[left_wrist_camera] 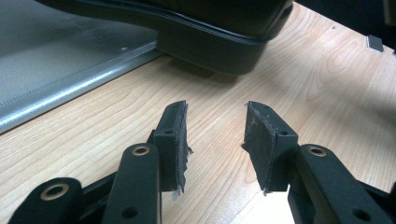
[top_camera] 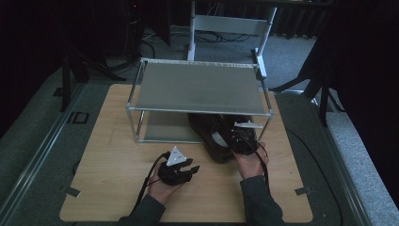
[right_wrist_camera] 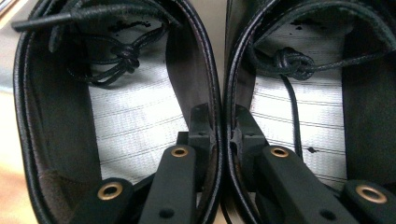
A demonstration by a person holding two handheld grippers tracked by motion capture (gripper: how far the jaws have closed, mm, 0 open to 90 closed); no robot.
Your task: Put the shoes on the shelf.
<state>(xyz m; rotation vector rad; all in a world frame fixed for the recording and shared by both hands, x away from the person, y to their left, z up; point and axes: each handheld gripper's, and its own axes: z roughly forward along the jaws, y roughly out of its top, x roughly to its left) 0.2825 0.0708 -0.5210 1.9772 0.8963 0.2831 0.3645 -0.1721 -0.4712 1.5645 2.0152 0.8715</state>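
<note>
Metal two-tier rack (top_camera: 197, 89) on wooden table (top_camera: 113, 165); white frame (top_camera: 226, 23) behind, possibly table legs.

We see two black shoes (right_wrist_camera: 196, 60), their leather dark brown along the inner collars, with black laces (right_wrist_camera: 126, 58) and white insoles (right_wrist_camera: 135, 121) crossed by thin dark lines. Both grippers are black: the right gripper (right_wrist_camera: 223, 133) has brass-coloured rivets, and so does the left gripper (left_wrist_camera: 215, 135); each carries a pale grey plate (top_camera: 177, 157) on top. The table (top_camera: 113, 155) is light wood with a wavy grain. The rack (top_camera: 197, 87) is dull silver-grey, the floor (top_camera: 33, 136) grey.
</note>
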